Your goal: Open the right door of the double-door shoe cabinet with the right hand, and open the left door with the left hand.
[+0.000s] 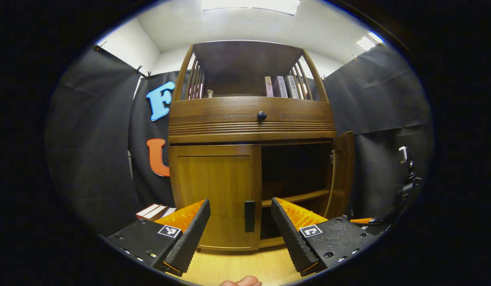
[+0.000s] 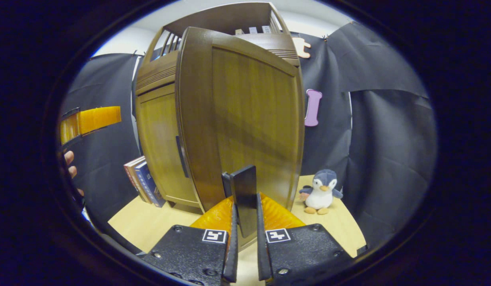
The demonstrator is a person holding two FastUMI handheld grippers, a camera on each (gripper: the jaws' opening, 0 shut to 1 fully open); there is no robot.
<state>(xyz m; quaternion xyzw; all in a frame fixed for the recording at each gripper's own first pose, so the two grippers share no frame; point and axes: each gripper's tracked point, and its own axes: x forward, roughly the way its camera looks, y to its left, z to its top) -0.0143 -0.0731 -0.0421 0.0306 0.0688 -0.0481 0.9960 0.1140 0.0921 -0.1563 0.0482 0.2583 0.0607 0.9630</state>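
The wooden shoe cabinet (image 1: 251, 119) fills the middle of the left gripper view. Its left door (image 1: 213, 190) is closed, with a black handle (image 1: 249, 216) at its inner edge. My left gripper (image 1: 241, 238) is open just in front of that handle, a finger on either side and apart from it. The right door (image 1: 341, 174) stands swung outward, showing dark shelves inside. In the right gripper view the right door (image 2: 253, 119) looms close, and my right gripper (image 2: 245, 242) is shut on the door's black handle (image 2: 245, 194). The left door (image 2: 158, 147) lies behind it.
Books (image 2: 142, 178) lean against the cabinet's left side on the pale wooden floor (image 2: 150, 222). A plush penguin (image 2: 321, 192) sits to the right of the open door. An orange finger of the left gripper (image 2: 90, 119) and a hand (image 2: 70, 167) show at the left. More books (image 1: 279, 86) stand on the top shelf.
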